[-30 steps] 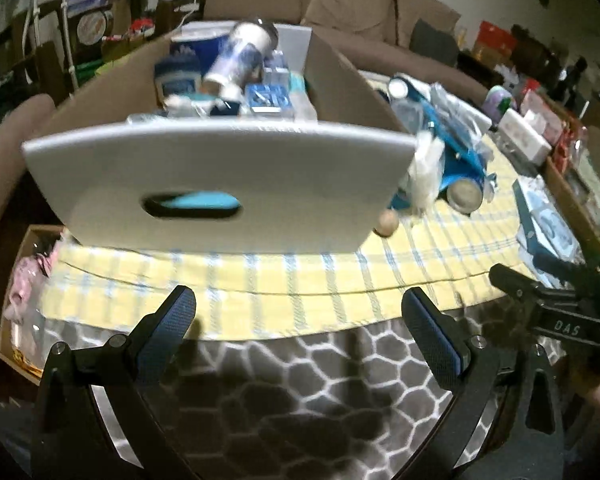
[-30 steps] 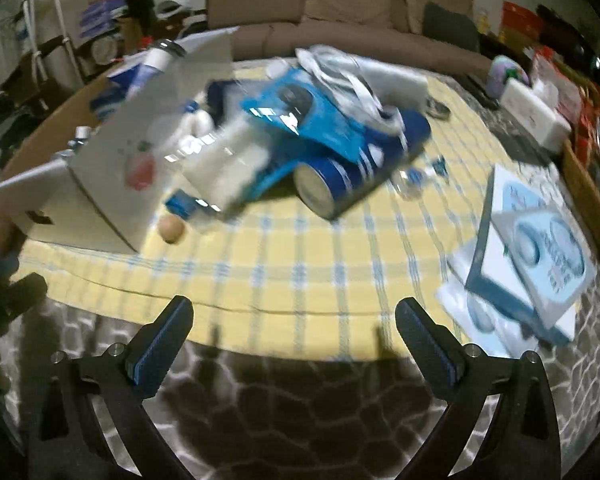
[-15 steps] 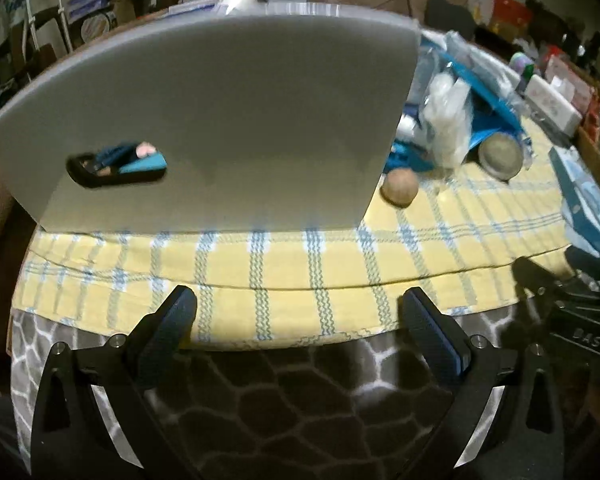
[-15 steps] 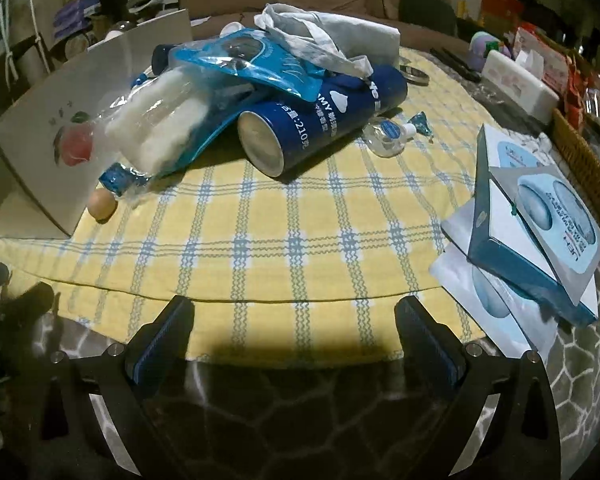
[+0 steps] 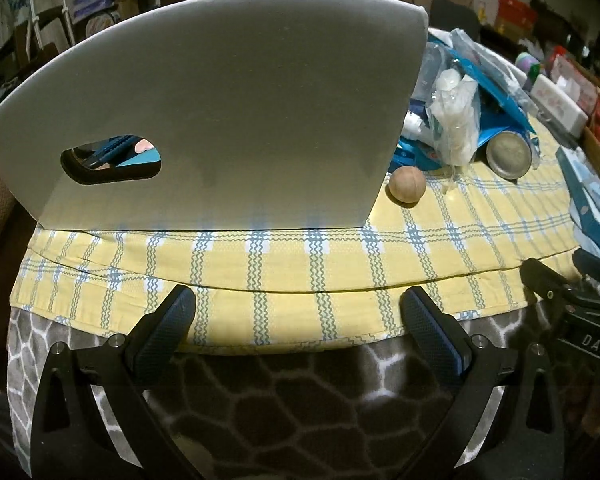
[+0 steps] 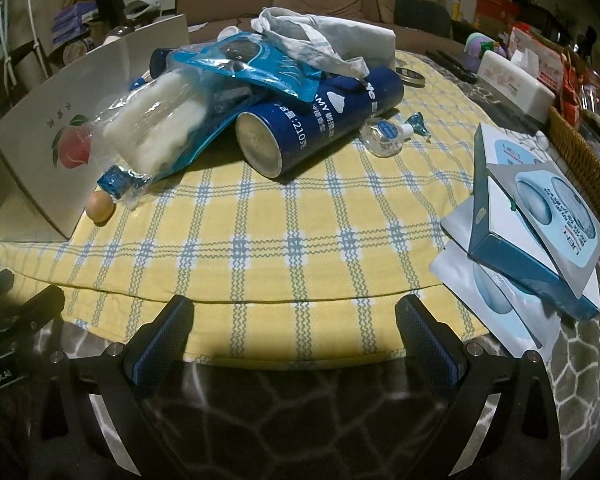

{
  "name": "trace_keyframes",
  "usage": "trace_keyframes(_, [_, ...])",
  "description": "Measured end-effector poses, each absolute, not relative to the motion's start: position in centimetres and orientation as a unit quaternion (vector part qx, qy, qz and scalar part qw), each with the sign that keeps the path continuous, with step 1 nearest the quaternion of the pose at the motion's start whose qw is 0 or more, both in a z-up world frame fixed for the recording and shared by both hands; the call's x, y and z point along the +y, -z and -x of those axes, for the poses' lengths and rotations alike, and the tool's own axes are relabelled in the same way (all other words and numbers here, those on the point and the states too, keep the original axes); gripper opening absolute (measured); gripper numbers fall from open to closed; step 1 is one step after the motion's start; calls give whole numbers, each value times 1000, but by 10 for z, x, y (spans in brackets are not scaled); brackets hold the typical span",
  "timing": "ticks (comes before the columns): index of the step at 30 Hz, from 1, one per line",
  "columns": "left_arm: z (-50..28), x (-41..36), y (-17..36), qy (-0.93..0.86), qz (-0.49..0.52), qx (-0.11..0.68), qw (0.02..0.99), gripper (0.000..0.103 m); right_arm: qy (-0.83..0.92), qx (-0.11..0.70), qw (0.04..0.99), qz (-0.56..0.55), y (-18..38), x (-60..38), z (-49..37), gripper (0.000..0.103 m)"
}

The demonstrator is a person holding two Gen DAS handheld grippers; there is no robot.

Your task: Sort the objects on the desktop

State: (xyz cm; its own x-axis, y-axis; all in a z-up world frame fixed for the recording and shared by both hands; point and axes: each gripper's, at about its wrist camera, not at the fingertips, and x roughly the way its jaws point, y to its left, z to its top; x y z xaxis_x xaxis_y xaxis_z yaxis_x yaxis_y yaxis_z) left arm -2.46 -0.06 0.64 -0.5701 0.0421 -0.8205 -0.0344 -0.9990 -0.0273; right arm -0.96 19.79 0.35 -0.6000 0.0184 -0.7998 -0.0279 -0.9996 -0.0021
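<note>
Yellow plaid cloth (image 6: 300, 240) covers the table, over a grey honeycomb-print blanket (image 5: 300, 408) at the near edge. Left gripper (image 5: 300, 312) hangs low at that edge, jaws spread wide, nothing btwn them. It faces the grey cardboard box (image 5: 220, 120), which stands on the cloth w/ an oval handle hole (image 5: 112, 159) showing blue items inside. Just beside the box's right corner lies a small tan ball (image 5: 407, 185).

Right gripper (image 6: 294, 314) also at the near edge, jaws spread, empty. Ahead is a pile: dark blue can (image 6: 316, 120) on its side, base toward camera; clear bag of white cotton (image 6: 160, 128) leaning on it; light blue pouch (image 6: 260, 64) and white cloth bag (image 6: 324, 36) on top. Small clear bottle (image 6: 384, 134) just right of the can. Stacked face-mask boxes and packets (image 6: 536, 216) sit well apart at the right.
</note>
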Motion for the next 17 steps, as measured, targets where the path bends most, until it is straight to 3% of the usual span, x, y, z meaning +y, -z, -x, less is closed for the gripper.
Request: trace_keyframes(17, [28,-1,-6,-886,463,-3,21,103,-894,6,13,447,-3,199,10,103])
